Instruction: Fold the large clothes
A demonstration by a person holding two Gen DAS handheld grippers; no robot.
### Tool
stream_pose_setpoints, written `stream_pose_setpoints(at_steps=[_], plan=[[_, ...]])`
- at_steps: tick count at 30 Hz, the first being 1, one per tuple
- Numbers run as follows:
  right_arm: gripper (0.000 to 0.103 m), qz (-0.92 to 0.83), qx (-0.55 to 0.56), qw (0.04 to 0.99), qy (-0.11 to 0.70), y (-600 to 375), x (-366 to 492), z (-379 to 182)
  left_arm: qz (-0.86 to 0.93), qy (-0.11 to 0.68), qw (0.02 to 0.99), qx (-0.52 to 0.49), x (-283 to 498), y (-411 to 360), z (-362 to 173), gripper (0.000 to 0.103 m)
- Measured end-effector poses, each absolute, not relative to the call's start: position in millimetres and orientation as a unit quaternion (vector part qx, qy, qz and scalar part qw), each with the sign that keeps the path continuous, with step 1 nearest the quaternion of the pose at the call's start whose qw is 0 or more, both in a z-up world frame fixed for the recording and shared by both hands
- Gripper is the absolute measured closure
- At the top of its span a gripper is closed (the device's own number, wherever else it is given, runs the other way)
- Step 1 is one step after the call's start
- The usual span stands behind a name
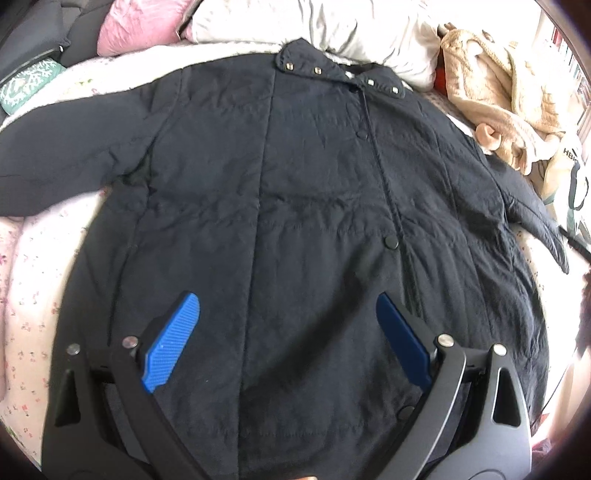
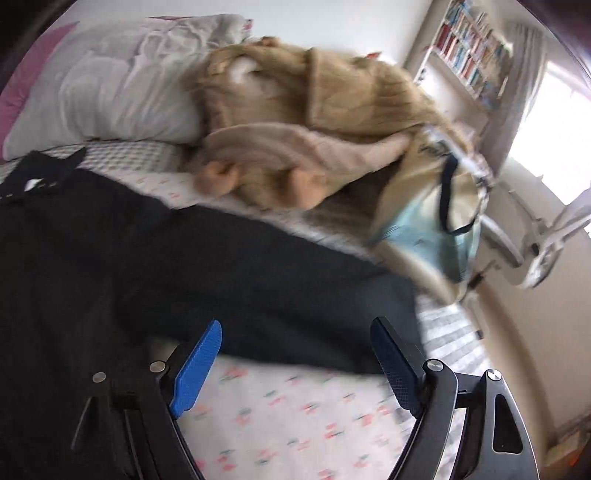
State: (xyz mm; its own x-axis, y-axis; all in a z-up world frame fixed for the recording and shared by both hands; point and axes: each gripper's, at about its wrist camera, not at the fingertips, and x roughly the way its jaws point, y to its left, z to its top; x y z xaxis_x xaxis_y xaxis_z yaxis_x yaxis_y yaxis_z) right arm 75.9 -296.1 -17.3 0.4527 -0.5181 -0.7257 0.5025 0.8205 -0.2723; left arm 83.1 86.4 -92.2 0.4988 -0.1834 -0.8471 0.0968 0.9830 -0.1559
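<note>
A large black quilted jacket (image 1: 295,206) with stitched panels and metal collar snaps is lying flat, front up, on a bed spread with a pale floral-printed sheet (image 1: 26,295), its sleeves reaching out to either side. The left gripper (image 1: 288,339) is hanging over the jacket's lower front with its ribbed blue pads (image 1: 171,341) standing wide apart, nothing between them. In the blurred right wrist view, the right gripper (image 2: 295,365) is also gaping wide and empty, its jaws sitting over the sheet just beside one black sleeve (image 2: 277,273). A fluffy tan knitted garment (image 2: 314,122) is lying crumpled near a wrinkled white pillow (image 2: 110,85), and a soft pink cushion (image 1: 140,26) is resting at the head of the bed.
</note>
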Motion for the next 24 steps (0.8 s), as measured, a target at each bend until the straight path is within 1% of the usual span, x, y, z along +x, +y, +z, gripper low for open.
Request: stream_pose_setpoints(at_steps=[3,5,6,7,8,9,11,12,15,17,20,24], plan=[[0.019,-0.219,0.069,0.856,0.464,-255,71,-59,-0.079,0.524,0.848,-0.029,84,90,-115,0.006],[0.019,-0.198,0.082,0.839,0.500,-233,61,-86,-0.068,0.564,0.822,-0.025,82,99,-141,0.006],[0.018,-0.202,0.057,0.839,0.502,-221,53,-95,-0.068,0.572,0.817,-0.028,80,103,-149,0.006],[0.017,-0.203,0.015,0.850,0.486,-207,46,-97,-0.080,0.557,0.826,-0.026,73,107,-151,0.003],[0.015,-0.207,-0.026,0.844,0.495,-196,40,-103,-0.104,0.544,0.833,-0.008,65,105,-152,0.000],[0.015,-0.211,-0.053,0.837,0.502,-188,34,-108,-0.113,0.549,0.828,0.025,59,101,-153,0.000],[0.015,-0.222,-0.062,0.834,0.502,-181,22,-105,-0.123,0.550,0.825,0.044,50,100,-149,0.000],[0.015,-0.230,-0.037,0.832,0.504,-183,17,-101,-0.126,0.554,0.822,0.038,48,102,-148,0.000],[0.015,-0.204,0.101,0.838,0.496,-188,4,-80,-0.123,0.577,0.808,0.009,49,118,-137,0.000],[0.015,-0.184,0.151,0.844,0.481,-184,0,-68,-0.107,0.573,0.812,-0.024,50,137,-125,0.000],[0.015,-0.147,0.165,0.860,0.460,-175,0,-54,-0.069,0.543,0.834,-0.078,51,175,-102,0.000],[0.015,-0.121,0.134,0.870,0.459,-158,7,-47,0.029,0.493,0.860,-0.130,57,239,-78,0.000]])
